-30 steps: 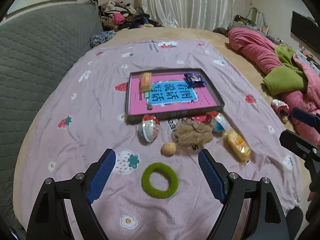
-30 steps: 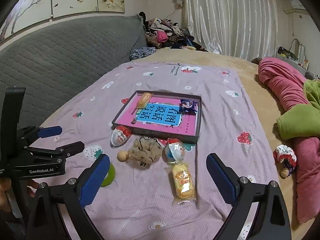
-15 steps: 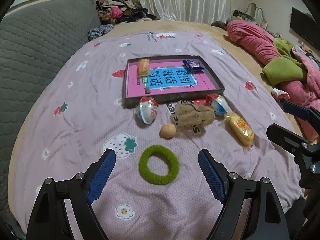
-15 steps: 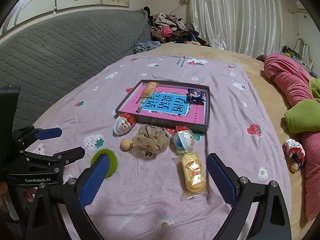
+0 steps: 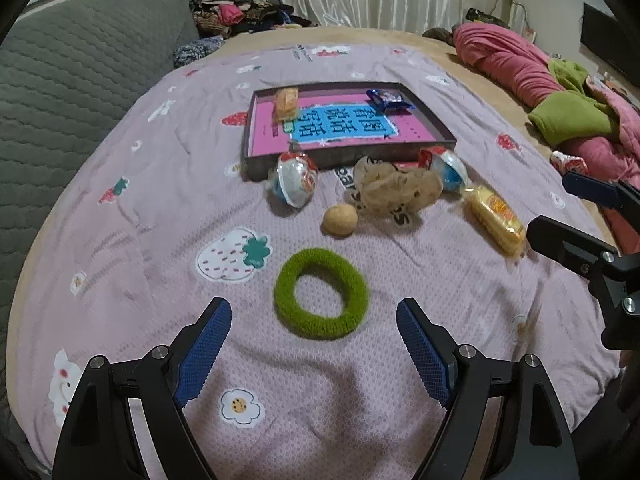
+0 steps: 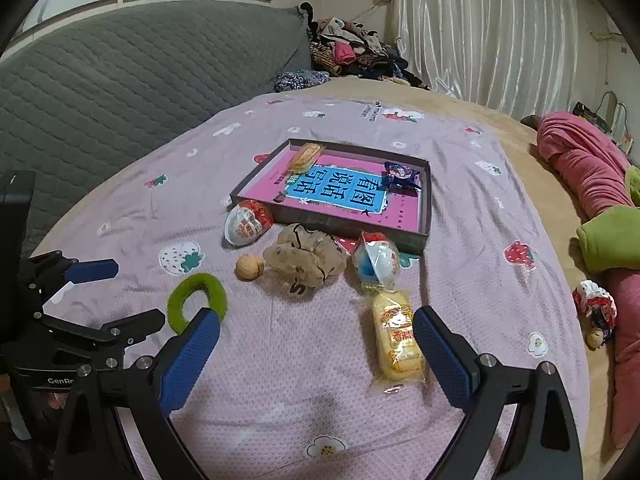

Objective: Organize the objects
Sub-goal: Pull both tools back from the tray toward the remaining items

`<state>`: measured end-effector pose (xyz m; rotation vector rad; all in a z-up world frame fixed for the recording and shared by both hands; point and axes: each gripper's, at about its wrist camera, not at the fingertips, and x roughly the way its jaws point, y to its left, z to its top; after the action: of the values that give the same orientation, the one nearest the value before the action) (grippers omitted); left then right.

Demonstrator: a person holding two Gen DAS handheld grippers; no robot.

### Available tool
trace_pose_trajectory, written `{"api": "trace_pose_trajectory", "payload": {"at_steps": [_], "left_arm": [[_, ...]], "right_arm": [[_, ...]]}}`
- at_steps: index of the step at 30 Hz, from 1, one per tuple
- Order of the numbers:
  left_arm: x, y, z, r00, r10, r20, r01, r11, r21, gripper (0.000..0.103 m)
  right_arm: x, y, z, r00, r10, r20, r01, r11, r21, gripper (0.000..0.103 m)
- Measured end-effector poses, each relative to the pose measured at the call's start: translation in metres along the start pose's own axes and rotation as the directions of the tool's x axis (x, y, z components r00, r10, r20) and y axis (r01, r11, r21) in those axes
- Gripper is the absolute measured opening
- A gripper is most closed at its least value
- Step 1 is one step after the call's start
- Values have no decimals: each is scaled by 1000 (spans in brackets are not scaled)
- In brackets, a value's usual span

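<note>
Both grippers hang above the lilac bedspread printed with strawberries (image 5: 152, 208), and nothing is held. The shallow dark cardboard tray with a pink and blue printed floor (image 5: 434, 120) sits at twelve o'clock from the loose items, which I take for the collecting place: it holds a small orange-wrapped snack (image 5: 286, 103) in its far left corner and a blue-wrapped sweet (image 5: 387, 98) in the far right.

The rest lies just outside the near wall, within reach. A beige crumpled fabric scrunchie (image 5: 396, 190) sits in the middle, a yellow-wrapped oblong cake (image 6: 396, 336) at four o'clock from it, a red-and-white foil egg (image 5: 293, 179) at nine. A blue-and-white foil egg (image 6: 376, 262) is just beside the scrunchie at its three o'clock, a small tan ball (image 5: 340, 219) at seven.

The left gripper (image 5: 314, 344), jaws wide and empty, points at the fuzzy green ring-shaped hair tie (image 5: 320, 294), just beyond its tips. The right gripper (image 6: 316, 354), equally wide and empty, has the cake beside its right finger.
</note>
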<state>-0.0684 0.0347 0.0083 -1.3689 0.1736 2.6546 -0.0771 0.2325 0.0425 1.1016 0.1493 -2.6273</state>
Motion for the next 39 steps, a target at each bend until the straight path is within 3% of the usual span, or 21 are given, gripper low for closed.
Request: {"api": "trace_pose_trajectory", "payload": {"at_steps": [21, 39], "left_arm": [[27, 7, -10, 1000, 3, -24, -3, 1000, -3, 86], [37, -4, -13, 998, -61, -14, 61, 998, 14, 86]], "right_arm": [[33, 6, -9, 1000, -12, -29, 10, 999, -41, 98], [63, 9, 0, 999, -12, -43, 10, 999, -42, 98]]}}
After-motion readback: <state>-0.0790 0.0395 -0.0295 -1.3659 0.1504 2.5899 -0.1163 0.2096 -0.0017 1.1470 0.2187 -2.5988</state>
